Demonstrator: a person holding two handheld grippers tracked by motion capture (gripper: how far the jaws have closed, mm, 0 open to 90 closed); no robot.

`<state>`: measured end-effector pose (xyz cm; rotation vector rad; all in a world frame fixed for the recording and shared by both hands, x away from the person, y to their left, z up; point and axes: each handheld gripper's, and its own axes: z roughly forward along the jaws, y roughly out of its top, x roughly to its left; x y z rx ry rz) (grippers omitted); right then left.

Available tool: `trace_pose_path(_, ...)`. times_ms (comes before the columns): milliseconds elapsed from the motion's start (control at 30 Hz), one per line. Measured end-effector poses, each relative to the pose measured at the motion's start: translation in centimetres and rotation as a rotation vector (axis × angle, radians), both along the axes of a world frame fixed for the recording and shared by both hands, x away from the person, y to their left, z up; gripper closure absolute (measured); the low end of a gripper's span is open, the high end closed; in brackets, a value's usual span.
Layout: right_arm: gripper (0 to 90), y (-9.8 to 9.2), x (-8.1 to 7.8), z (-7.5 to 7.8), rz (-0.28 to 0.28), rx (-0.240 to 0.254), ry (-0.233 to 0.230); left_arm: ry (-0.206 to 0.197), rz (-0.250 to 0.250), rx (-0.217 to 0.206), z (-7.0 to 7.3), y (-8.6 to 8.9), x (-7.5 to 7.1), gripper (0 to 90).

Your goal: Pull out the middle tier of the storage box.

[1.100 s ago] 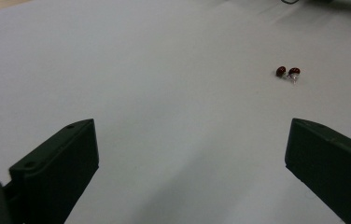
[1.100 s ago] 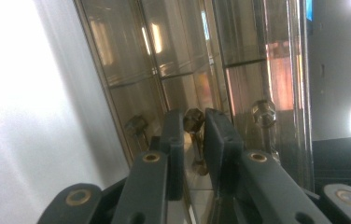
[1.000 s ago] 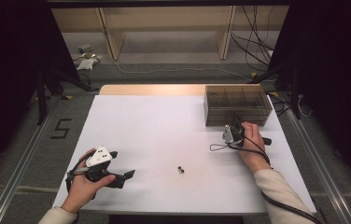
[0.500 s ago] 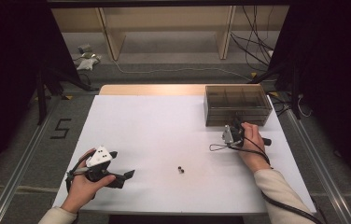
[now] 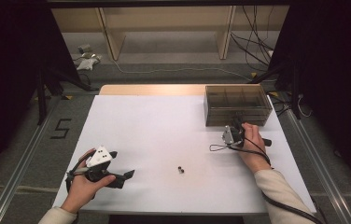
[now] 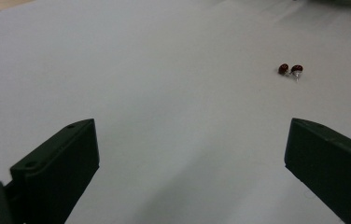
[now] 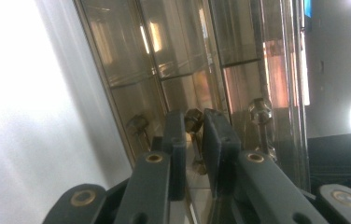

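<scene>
Right gripper clamped on small knob at front of smoked clear drawer box, drawer apparently not yet pulled out. Left gripper jaws wide apart, empty. Two small dark-red earrings lie ahead of it, to its right, on white table; pickup and stowing remain.

The table carries a white sheet over most of its top, with a strip of bare wood left along the far edge. On the floor beyond the far left corner lies a small heap of pale objects. A wooden frame stands behind the far edge. Loose cables trail past the far right corner. A "5" marking sits on the floor off the left edge.
</scene>
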<state>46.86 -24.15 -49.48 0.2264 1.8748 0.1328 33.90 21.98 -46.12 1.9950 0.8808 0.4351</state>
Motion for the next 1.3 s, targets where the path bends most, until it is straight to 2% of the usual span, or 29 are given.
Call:
trace_pose_path(700,80.6,0.0,-0.9,0.1,0.003,-0.006,0.002,-0.005,0.0,0.003,0.1,0.0,0.0,2.8)
trace_pose_path(933,80.6,0.0,-1.2,0.1,-0.005,0.013,0.001,-0.006,0.0,0.005,0.1,0.0,-0.1,2.8)
trace_pose_path(1000,80.6,0.0,-1.3,0.2,0.003,-0.002,0.006,-0.006,0.0,0.005,0.1,0.0,-0.1,2.8)
trace_pose_path(1300,80.6,0.0,-1.6,0.3,0.002,0.001,0.005,-0.008,0.0,0.004,0.1,0.0,-0.1,2.8)
